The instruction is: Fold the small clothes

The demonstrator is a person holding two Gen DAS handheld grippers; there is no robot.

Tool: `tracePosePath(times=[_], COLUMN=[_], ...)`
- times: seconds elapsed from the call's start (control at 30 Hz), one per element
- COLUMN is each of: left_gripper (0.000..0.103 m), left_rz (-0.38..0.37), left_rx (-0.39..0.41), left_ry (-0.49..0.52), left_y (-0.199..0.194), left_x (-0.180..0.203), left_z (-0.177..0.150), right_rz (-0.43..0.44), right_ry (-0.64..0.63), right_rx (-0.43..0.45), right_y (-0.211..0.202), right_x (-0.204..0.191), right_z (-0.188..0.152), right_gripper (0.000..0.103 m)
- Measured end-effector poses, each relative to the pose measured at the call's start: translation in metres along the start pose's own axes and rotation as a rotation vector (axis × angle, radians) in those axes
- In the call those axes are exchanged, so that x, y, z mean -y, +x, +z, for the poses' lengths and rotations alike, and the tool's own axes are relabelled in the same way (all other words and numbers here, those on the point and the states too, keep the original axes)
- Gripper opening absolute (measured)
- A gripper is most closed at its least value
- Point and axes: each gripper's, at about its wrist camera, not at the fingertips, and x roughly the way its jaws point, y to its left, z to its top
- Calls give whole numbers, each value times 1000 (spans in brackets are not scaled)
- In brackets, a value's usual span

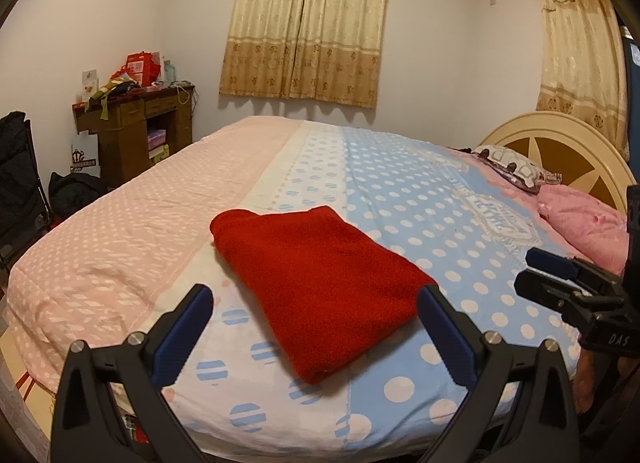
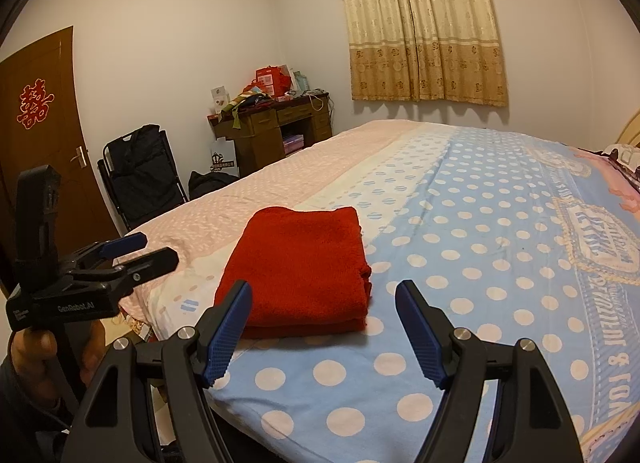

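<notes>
A red knitted garment [image 1: 320, 283] lies folded into a neat rectangle on the bed's dotted quilt [image 1: 420, 191], near the front edge. My left gripper [image 1: 316, 297] hovers just in front of it, jaws wide open, nothing between the blue pads. In the right wrist view the same red garment [image 2: 300, 275] shows stacked layers at its near edge. My right gripper [image 2: 326, 295] is open too, held back from the cloth and off it. Each gripper appears in the other's view: the right gripper [image 1: 538, 275] at the right edge, the left gripper [image 2: 140, 249] at the left, held by a hand [image 2: 28, 355].
The quilt [image 2: 480, 263] covers the whole bed, pink at left, blue with white dots at right. Pillows [image 1: 580, 223] and a headboard [image 1: 560, 143] lie at the far right. A cluttered wooden desk [image 2: 276, 131], a black folding chair [image 2: 140, 175] and a door [image 2: 40, 123] stand beyond the bed.
</notes>
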Motion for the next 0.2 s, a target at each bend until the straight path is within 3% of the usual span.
tracePosePath(times=[0.2], left_gripper=[103], left_rz=[2], left_rx=[15], left_ry=[16], left_y=[-2], left_x=[4], left_z=[-2], right_rz=[3], right_ry=[6], right_rx=[-6], right_y=[2], right_x=[-1], right_z=[-3], right_gripper=[75])
